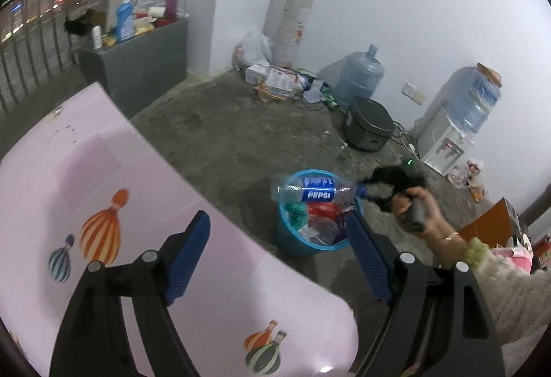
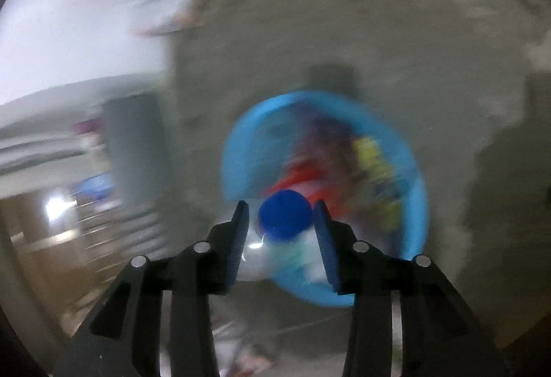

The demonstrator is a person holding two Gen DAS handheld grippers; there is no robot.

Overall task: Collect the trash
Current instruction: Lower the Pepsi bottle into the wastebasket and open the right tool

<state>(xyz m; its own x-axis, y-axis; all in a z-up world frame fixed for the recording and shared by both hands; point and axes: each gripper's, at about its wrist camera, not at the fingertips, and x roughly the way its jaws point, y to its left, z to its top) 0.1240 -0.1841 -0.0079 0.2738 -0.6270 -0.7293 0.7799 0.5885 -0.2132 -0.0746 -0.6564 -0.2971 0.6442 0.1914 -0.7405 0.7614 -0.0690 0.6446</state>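
A clear Pepsi bottle (image 1: 310, 190) with a blue label lies sideways just above the blue bin (image 1: 292, 241), which stands on the concrete floor and holds red, green and clear wrappers. A person's hand (image 1: 418, 210) holds my right gripper (image 1: 370, 192) at the bottle's cap end. The right wrist view is blurred. There my right gripper (image 2: 280, 205) stands open around the blue cap (image 2: 286, 218), with a gap at the left pad, over the bin (image 2: 416, 191). My left gripper (image 1: 277, 217) is wide open and holds nothing, above a pink table's edge.
The pink table (image 1: 137, 170) with balloon prints fills the lower left. A dark rice cooker (image 1: 368, 129), two water jugs (image 1: 360, 77) and a dispenser (image 1: 444, 139) line the wall. Paper litter (image 1: 279, 81) lies in the corner beside a grey cabinet (image 1: 137, 67).
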